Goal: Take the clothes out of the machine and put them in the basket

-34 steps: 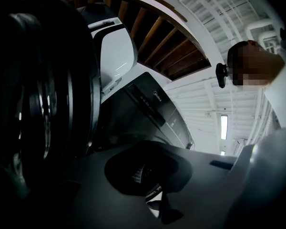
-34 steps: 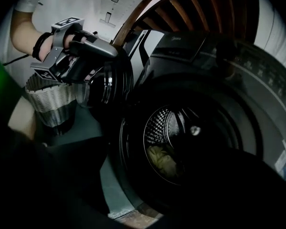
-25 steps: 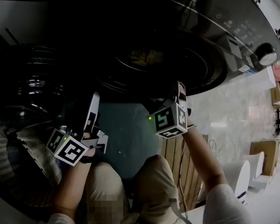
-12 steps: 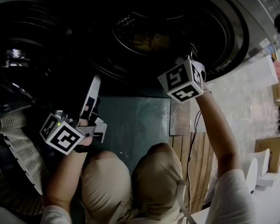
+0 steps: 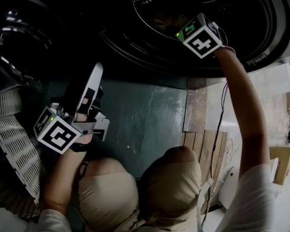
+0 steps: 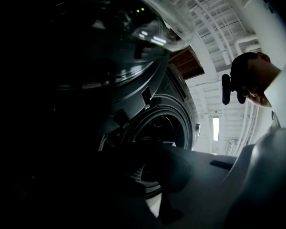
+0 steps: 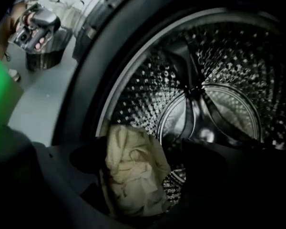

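Observation:
The washing machine's [image 5: 261, 57] round door opening fills the top of the head view. A pale yellow cloth [image 7: 133, 173] lies crumpled at the drum's [image 7: 214, 80] lower front, also seen in the head view as a cloth [image 5: 164, 18] deep in the dark opening. My right gripper [image 5: 191, 25] reaches into the opening; its jaws stand wide open on either side of the cloth, apart from it. My left gripper [image 5: 94, 74] hangs low at the left, above the white lattice basket [image 5: 14, 144]. Its fingers look closed together with nothing between them, though that view is very dark.
The machine's open door [image 6: 109, 46] looms dark at the upper left. A person's knees [image 5: 135, 192] in beige trousers crouch on a green floor mat [image 5: 145, 115]. Wooden slats [image 5: 208, 144] and pale floor lie to the right, with cardboard boxes [image 5: 285, 158] at the edge.
My right gripper has travelled up the picture from the mat's edge into the drum opening. My left gripper has sunk slightly toward the basket.

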Demonstrator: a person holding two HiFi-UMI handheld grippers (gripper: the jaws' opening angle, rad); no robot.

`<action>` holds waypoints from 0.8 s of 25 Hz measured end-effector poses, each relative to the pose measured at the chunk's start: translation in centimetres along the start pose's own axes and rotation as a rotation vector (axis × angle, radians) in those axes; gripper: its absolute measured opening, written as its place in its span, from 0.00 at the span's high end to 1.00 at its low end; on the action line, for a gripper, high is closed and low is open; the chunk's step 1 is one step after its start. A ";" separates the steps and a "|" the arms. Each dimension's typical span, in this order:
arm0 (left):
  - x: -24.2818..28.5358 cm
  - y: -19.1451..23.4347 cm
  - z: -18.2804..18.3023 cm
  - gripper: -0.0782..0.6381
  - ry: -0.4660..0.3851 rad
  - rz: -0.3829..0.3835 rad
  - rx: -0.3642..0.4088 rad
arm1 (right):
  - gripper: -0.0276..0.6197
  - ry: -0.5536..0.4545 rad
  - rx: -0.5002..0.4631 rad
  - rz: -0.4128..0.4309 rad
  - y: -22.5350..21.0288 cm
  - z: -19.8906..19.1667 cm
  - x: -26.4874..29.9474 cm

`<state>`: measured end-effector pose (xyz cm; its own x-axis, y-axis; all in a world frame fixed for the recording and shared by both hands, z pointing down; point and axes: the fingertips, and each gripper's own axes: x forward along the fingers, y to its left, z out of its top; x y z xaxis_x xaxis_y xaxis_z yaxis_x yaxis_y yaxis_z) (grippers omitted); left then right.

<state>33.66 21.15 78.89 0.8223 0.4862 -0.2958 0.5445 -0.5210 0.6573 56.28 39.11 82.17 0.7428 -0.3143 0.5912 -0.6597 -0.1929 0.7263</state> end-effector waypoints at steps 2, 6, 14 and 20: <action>-0.7 0.9 0.3 0.87 -0.016 0.014 -0.007 | 0.22 0.052 -0.007 0.017 -0.7 -0.9 1.4; -1.4 1.7 0.0 0.87 -0.010 0.024 -0.010 | 0.15 0.180 -0.043 0.173 1.0 -3.8 4.6; -1.8 2.5 -0.8 0.87 0.044 0.034 0.005 | 0.12 0.359 -0.047 0.307 2.6 -9.1 10.6; -1.9 3.1 0.0 0.87 0.010 0.053 -0.010 | 0.12 0.399 0.009 0.388 3.8 -10.1 13.2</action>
<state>33.79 18.63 81.46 0.8482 0.4650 -0.2538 0.4986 -0.5389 0.6790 64.75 43.64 96.29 0.4297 0.0126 0.9029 -0.8931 -0.1418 0.4270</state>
